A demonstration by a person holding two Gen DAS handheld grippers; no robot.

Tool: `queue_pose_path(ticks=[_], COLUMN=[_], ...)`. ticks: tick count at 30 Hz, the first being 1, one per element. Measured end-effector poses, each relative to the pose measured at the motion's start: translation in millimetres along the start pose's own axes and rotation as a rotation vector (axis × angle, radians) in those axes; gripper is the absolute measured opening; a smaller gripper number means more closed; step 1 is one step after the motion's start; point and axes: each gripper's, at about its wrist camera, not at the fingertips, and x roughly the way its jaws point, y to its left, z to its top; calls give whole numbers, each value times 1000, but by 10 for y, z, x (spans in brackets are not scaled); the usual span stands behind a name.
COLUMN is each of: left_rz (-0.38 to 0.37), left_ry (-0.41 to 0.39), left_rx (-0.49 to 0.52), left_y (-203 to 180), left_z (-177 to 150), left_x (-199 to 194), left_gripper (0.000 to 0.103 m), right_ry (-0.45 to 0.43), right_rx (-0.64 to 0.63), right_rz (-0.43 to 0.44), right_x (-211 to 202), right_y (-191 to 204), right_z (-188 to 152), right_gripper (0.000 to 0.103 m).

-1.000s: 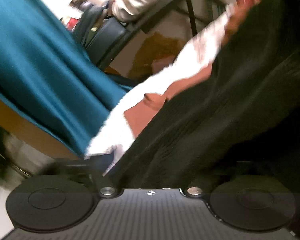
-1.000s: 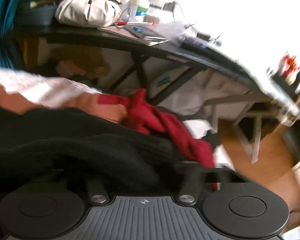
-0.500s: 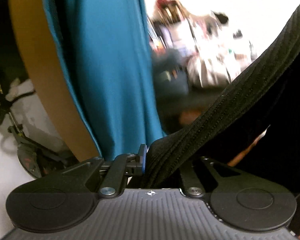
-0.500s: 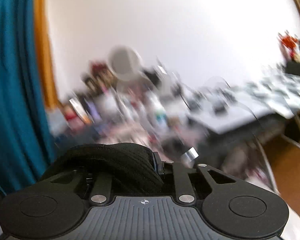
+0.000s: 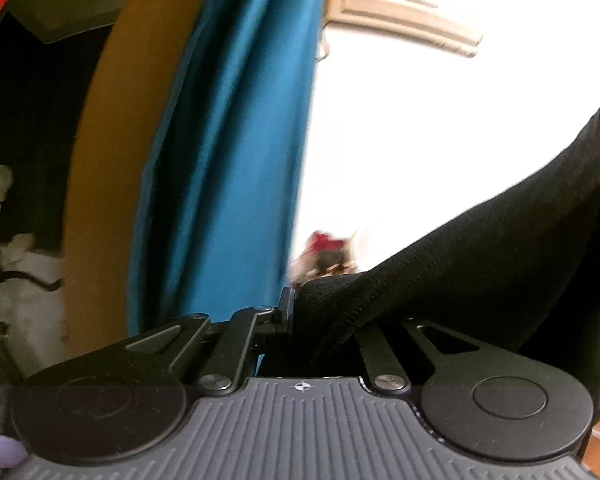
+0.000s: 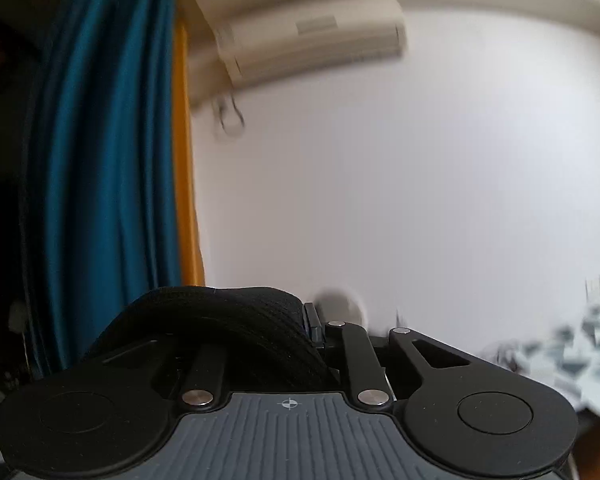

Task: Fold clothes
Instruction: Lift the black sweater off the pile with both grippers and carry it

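A black ribbed knit garment (image 5: 480,264) is stretched taut from my left gripper (image 5: 300,312) up toward the right edge of the left wrist view. The left gripper is shut on one edge of it, and the fabric covers the right finger. In the right wrist view another bunched part of the same black garment (image 6: 220,320) drapes over the left finger. My right gripper (image 6: 302,320) is shut on that fold. Both grippers are held high and point roughly level at the wall.
A teal curtain (image 5: 220,160) hangs at the left beside a yellow-brown strip (image 5: 108,160); the curtain (image 6: 100,160) also fills the left of the right wrist view. A wall air conditioner (image 6: 312,36) sits high up. A cluttered tabletop (image 6: 580,360) blurs at the lower right.
Both grippers have risen from the pile of clothes and lifted the black garment with them. The views swung up from the desk and floor to the wall and air conditioner.
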Motion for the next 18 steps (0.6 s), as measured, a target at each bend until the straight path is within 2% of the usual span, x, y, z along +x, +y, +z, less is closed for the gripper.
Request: queue_pose_path(ticks=[3,7,13,15,18], left_rz=[-48,-143,-225,-240,-223], left_ry=[-10,5,61,96,137], left_rx=[44,64,61,55,29], left_y=[-474,-1144,-2331,-2787,-3438], left_z=[54,18,-175,-242,-324], left_x=[-32,-109,-274,-310,-349], left_gripper=[7,7,7,7,6], right_ry=[-45,-74,-43,-26,36], right_rx=[22,40,33,11,-39], right_rz=[-16,-88,-192,-203,-191], right_x=[-310,-752,-1393,-1602,-1864], right_y=[-236,-762,-1982,-2393,-3009], right_z=[348,585,749,834,1072], right_gripper=[14,14,14,14,14])
